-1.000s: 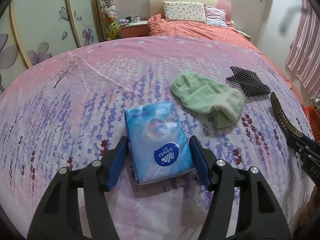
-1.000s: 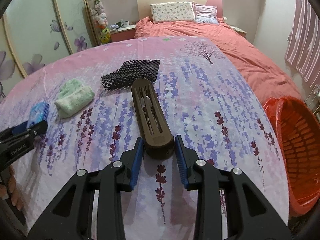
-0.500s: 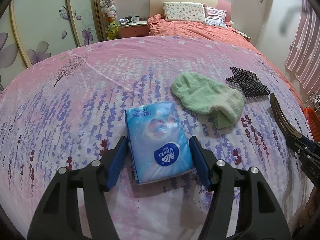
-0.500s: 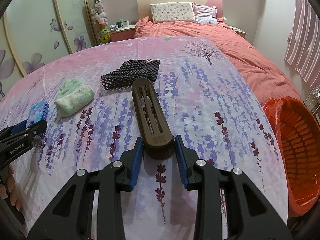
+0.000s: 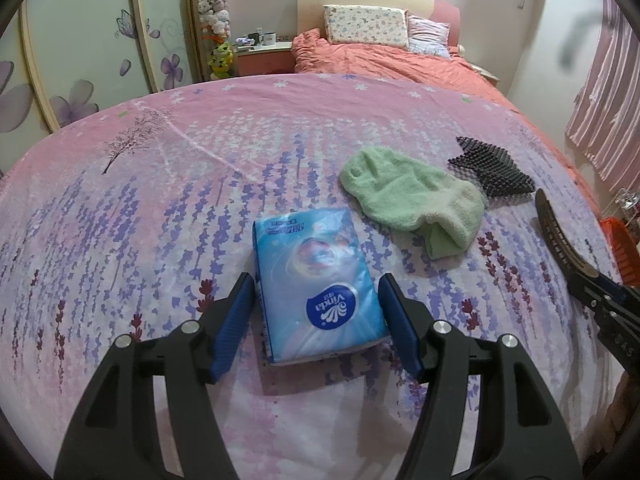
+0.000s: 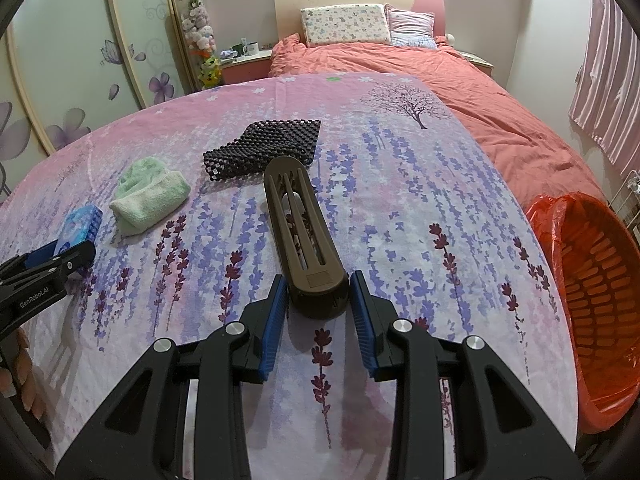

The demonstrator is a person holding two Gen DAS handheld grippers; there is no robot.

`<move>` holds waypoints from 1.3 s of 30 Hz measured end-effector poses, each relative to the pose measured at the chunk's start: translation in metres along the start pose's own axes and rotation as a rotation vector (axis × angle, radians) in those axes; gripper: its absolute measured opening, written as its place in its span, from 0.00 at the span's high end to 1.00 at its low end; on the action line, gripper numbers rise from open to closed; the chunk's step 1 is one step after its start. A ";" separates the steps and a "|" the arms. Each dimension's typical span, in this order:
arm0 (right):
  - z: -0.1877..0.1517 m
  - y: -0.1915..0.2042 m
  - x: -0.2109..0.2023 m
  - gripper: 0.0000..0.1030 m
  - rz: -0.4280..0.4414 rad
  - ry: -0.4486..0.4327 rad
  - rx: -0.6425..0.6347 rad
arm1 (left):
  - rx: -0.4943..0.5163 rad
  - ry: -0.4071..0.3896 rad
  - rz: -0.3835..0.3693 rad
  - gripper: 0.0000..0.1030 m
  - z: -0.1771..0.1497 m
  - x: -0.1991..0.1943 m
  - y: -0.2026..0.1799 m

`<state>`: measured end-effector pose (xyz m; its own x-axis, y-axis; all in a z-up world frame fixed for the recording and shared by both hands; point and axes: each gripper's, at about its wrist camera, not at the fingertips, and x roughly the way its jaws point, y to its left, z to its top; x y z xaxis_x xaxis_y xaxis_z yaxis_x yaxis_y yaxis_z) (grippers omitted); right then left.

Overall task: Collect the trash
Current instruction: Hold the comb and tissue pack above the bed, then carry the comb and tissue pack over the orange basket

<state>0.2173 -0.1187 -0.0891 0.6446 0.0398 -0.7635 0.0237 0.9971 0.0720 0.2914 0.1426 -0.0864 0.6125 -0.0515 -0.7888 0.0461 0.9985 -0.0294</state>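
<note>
A blue tissue pack [image 5: 316, 280] lies on the pink flowered cloth; it also shows in the right wrist view [image 6: 78, 226]. My left gripper [image 5: 316, 320] is open, its jaws on either side of the pack's near end with small gaps. A long brown slotted plastic piece [image 6: 302, 228] lies on the cloth; it also shows in the left wrist view [image 5: 560, 236]. My right gripper [image 6: 319, 312] stands around its near end, jaws close to its sides; contact is unclear. An orange bin [image 6: 596, 300] with a red liner stands at the right.
A green fluffy cloth [image 5: 408, 196] and a black mesh mat [image 5: 492, 168] lie between the two grippers; both also show in the right wrist view, the cloth [image 6: 148, 196] and the mat [image 6: 268, 148]. A bed [image 6: 400, 68] and a wardrobe [image 5: 80, 40] stand behind.
Almost nothing has moved. The right gripper's jaws appear slightly wider around the brown piece than before.
</note>
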 end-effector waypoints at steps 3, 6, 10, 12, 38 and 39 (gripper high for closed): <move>0.000 -0.001 -0.001 0.60 0.027 -0.003 0.009 | 0.030 -0.005 -0.048 0.40 -0.002 -0.004 0.007; 0.003 0.000 0.001 0.56 0.046 -0.006 0.026 | 0.032 -0.008 -0.079 0.40 -0.005 -0.007 0.017; 0.013 0.006 0.010 0.55 0.021 -0.003 0.025 | 0.040 -0.006 -0.074 0.40 -0.005 -0.006 0.018; 0.015 0.011 0.013 0.56 -0.002 0.001 0.007 | 0.056 -0.003 -0.062 0.39 -0.004 -0.004 0.015; -0.011 -0.016 -0.056 0.68 -0.011 -0.101 0.037 | 0.077 -0.126 -0.011 0.51 -0.005 -0.065 -0.027; -0.010 -0.019 -0.060 0.68 -0.017 -0.110 0.041 | 0.084 -0.134 -0.017 0.51 -0.004 -0.069 -0.032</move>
<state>0.1704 -0.1393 -0.0517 0.7236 0.0137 -0.6900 0.0647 0.9941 0.0876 0.2444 0.1143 -0.0335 0.7106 -0.0762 -0.6994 0.1199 0.9927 0.0136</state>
